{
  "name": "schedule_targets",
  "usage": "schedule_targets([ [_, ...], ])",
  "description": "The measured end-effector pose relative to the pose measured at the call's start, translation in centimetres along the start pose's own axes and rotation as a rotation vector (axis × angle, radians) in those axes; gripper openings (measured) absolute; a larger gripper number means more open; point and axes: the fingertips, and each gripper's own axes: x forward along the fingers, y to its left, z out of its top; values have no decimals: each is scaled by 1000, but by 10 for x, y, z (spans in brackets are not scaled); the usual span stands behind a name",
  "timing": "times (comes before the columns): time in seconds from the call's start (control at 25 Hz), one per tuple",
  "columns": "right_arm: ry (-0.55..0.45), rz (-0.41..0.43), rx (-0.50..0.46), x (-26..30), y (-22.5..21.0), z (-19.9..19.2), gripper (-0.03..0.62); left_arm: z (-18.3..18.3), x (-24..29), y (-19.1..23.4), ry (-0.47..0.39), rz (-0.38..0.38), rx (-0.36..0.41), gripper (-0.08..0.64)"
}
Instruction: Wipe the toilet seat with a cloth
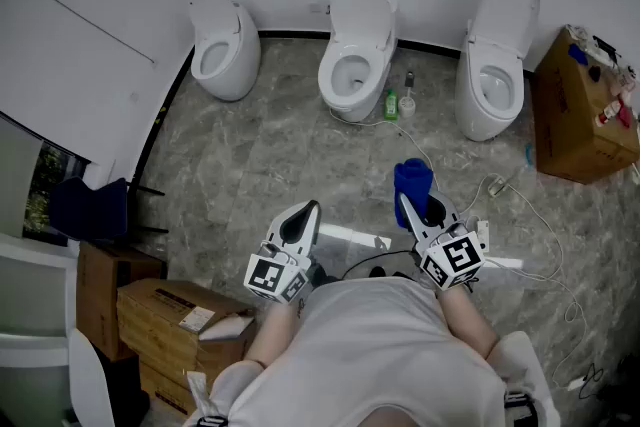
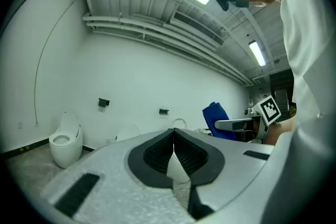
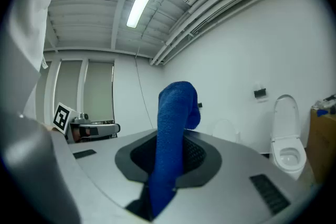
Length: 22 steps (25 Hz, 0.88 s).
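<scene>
Three white toilets stand along the far wall: a left toilet [image 1: 225, 50], a middle toilet [image 1: 357, 55] and a right toilet [image 1: 495, 65], all with lids up. My right gripper [image 1: 408, 210] is held in front of the person's chest, shut on a blue cloth [image 1: 412, 183] that sticks up past its tips. In the right gripper view the blue cloth [image 3: 176, 113] rises from between the jaws of the right gripper [image 3: 173, 139]. My left gripper [image 1: 305, 215] is beside it, jaws together and holding nothing; the left gripper [image 2: 174, 134] points toward the wall. Both are well short of the toilets.
A green bottle [image 1: 391, 103] and a darker bottle stand on the floor beside the middle toilet. A cardboard box [image 1: 580, 115] with items sits at the right, more boxes [image 1: 165, 325] at the lower left. Cables [image 1: 520, 205] trail across the marble floor. A blue chair [image 1: 90, 205] stands at left.
</scene>
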Motion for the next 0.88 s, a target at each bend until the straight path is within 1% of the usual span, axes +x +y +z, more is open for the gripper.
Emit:
schedule_targets([
  [0.24,7,5,2,2,-4,-2,63,-1,5,-1,0,0,1,9],
  [0.6,-23,6,1,-3,-21,-1,63,-4,20,-9,9,-2,13,9],
  [0.88,0,-12,9,4,-34,-8,63,-6,35,-1,9,-16,13,9],
])
